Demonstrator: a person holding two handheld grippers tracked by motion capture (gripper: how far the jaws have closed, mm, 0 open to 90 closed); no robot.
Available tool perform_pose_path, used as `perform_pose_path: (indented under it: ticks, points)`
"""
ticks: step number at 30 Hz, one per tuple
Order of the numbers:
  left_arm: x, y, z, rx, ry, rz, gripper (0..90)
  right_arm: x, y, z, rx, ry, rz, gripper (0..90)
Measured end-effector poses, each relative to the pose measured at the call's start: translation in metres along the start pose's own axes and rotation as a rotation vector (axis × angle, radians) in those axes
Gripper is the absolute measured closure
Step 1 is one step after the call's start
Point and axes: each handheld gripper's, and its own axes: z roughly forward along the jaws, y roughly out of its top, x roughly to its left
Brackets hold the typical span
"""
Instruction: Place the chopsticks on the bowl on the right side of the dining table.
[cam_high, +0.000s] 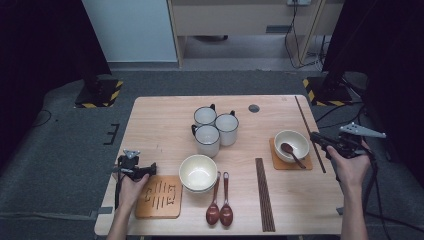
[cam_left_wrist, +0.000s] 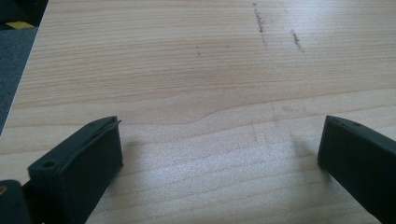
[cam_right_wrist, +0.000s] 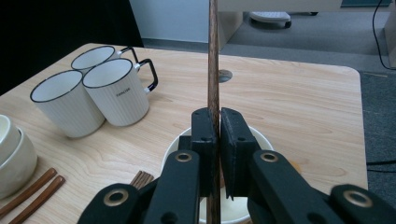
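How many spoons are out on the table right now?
3. Two spoons lie side by side at the front edge, one left of the other, right of the stacked bowls. The third spoon rests in the bowl on the orange coaster.

Mug (cam_right_wrist: 117, 89), white enamel with dark rim: small dark printed word on its side, too small to read with certainty. No other lettering is legible.

Lab — black curtains (cam_high: 40, 45), tripods (cam_high: 97, 90)
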Motion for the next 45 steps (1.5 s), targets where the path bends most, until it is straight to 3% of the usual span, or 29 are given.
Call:
perform_pose_path:
  ticks: [26, 45]
  points:
    - [0.0, 0.0, 0.0, 0.0, 0.0, 0.0, 0.0, -0.015, -0.011, 0.036, 0.063, -0.015, 0.008, 84.8]
    - [0.0, 0.0, 0.0, 0.0, 0.0, 0.0, 0.0, -0.017, -0.026, 0.056, 0.162, -0.033, -0.003, 84.8]
